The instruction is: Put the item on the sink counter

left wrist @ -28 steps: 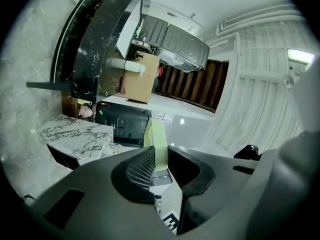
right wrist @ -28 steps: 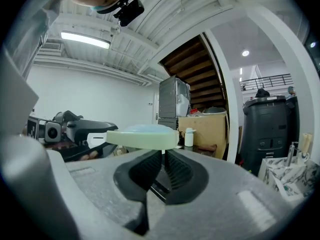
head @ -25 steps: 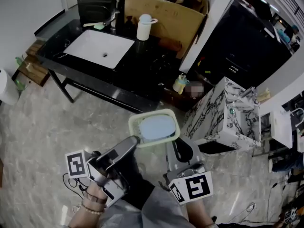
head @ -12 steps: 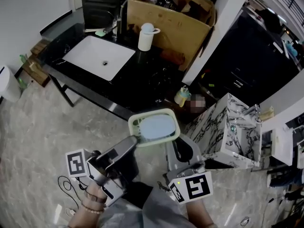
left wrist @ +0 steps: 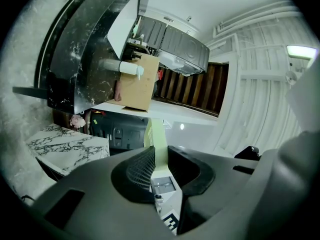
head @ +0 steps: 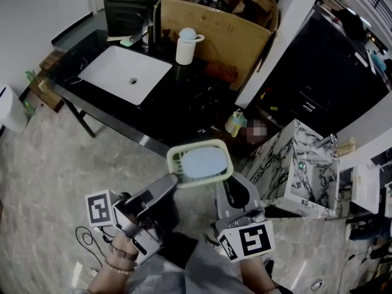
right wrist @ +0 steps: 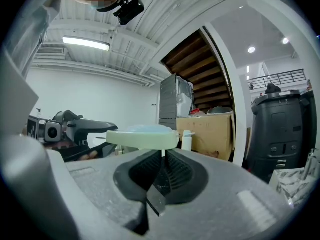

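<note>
Left gripper (head: 176,180) and right gripper (right wrist: 161,160) each pinch the pale green soap dish (head: 199,163) rim. Head view hides the right tips under the dish; its pale blue contents are unclear.

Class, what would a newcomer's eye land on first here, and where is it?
A pale green dish carrying a light blue bar stands out mid-frame, gripped at its near rim by the left gripper and right gripper. Beyond it, the white basin sits in the black sink counter.

This looks like a bathroom-fittings showroom or storeroom. A black counter (head: 177,112) with a white sink basin (head: 122,72) stands at upper left, an open cardboard box (head: 223,32) at top centre, and a marble-patterned vanity (head: 285,161) at right.
</note>
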The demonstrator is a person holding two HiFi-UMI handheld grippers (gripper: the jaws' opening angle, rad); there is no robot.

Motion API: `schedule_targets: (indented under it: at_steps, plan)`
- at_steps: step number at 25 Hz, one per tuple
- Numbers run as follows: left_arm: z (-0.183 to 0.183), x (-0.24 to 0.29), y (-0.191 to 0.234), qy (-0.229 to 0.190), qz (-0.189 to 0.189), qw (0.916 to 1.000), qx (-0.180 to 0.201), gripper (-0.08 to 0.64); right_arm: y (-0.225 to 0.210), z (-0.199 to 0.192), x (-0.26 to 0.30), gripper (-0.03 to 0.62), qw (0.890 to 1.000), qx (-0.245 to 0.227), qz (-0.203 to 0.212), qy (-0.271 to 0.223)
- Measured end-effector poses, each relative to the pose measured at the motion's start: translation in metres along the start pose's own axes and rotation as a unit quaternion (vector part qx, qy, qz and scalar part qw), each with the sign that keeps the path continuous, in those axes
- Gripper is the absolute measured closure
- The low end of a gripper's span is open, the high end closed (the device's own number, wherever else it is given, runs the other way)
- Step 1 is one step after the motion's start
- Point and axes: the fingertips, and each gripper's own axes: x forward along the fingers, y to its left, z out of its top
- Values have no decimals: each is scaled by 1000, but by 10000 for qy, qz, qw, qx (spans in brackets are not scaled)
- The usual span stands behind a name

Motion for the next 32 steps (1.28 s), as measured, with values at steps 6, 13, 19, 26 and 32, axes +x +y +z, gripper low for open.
schedule_targets:
  at_steps: [6, 13, 19, 26, 32]
  plan:
    - [8, 15, 10, 136, -2, 9998, -143, 479, -15, -3, 7, 577, 9998, -35, -184, 73]
    - [37, 48, 24, 494, 14, 9984, -267, 479, -41, -7, 35, 577, 9986, -30, -512, 158]
    - [77, 76, 35, 806, 101, 9961, -340, 479, -62, -9, 78, 577, 9970, 6, -739, 209]
    - [137, 112, 40, 1188, 252, 9919, -362, 479, -83, -5, 138, 577, 9945, 123, -1003, 276]
    - [185, 143, 52, 1552, 355, 9862, -459, 480, -104, -9, 187, 577, 9900, 198, -1329, 418]
